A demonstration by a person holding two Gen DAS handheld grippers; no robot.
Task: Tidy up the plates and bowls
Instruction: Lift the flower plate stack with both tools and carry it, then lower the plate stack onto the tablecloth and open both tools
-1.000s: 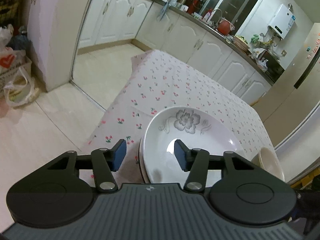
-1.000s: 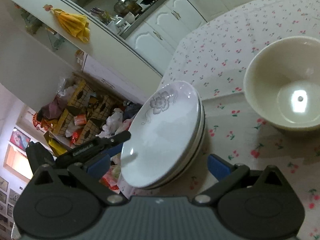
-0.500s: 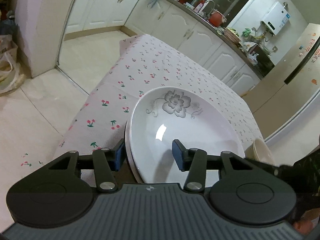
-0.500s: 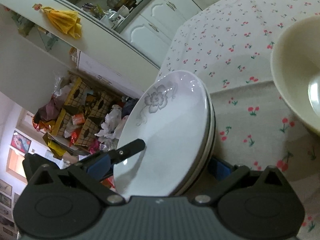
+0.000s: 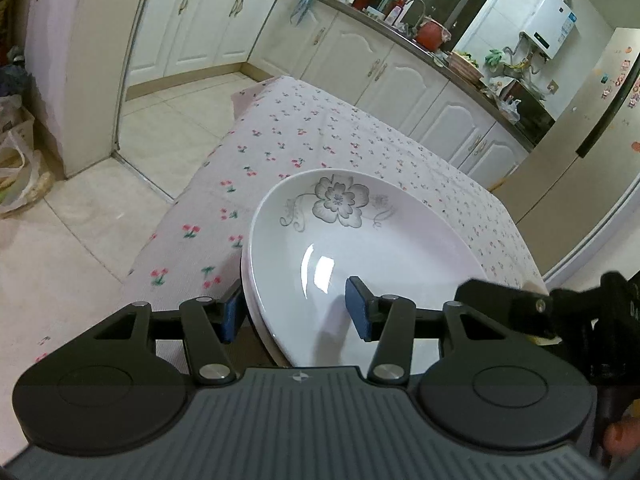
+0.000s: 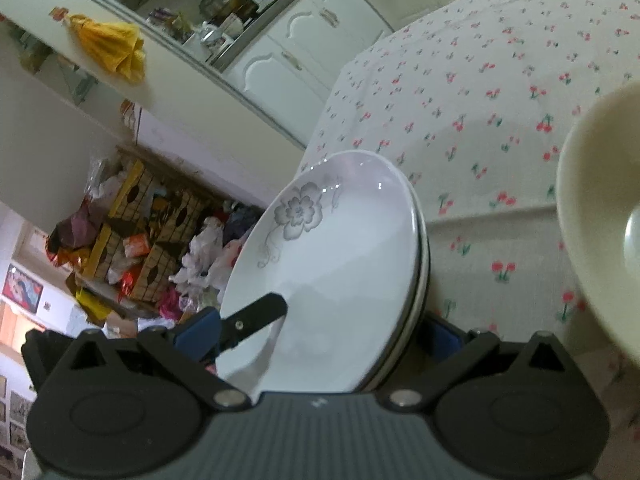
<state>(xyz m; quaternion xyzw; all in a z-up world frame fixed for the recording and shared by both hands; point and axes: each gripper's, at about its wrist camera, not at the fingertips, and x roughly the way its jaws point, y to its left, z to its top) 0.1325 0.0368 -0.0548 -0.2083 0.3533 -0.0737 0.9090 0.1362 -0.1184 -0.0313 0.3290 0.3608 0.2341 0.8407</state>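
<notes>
A stack of white plates (image 5: 360, 240), the top one printed with a grey flower, lies at the near corner of the cherry-print table (image 5: 320, 140). My left gripper (image 5: 296, 312) straddles the stack's near rim, one pad beside its edge and the other over the top plate; its jaws are opening slightly and do not press. From the other side my right gripper (image 6: 320, 334) stands open around the same stack of plates (image 6: 340, 260), a pad on each side. One left finger (image 6: 260, 314) shows over the top plate. A cream bowl (image 6: 596, 220) stands to the right.
White kitchen cabinets (image 5: 360, 64) and a worktop crowded with pots run behind the table. A fridge (image 5: 592, 168) stands to the right. Bags and boxes (image 6: 140, 240) pile up on the floor beyond the table's corner. A person's fingertip (image 5: 624, 436) shows at the lower right.
Both grippers have closed in on the plate stack, so its rim now lies between each pair of jaws. In the right wrist view the bowl has slid to the right edge.
</notes>
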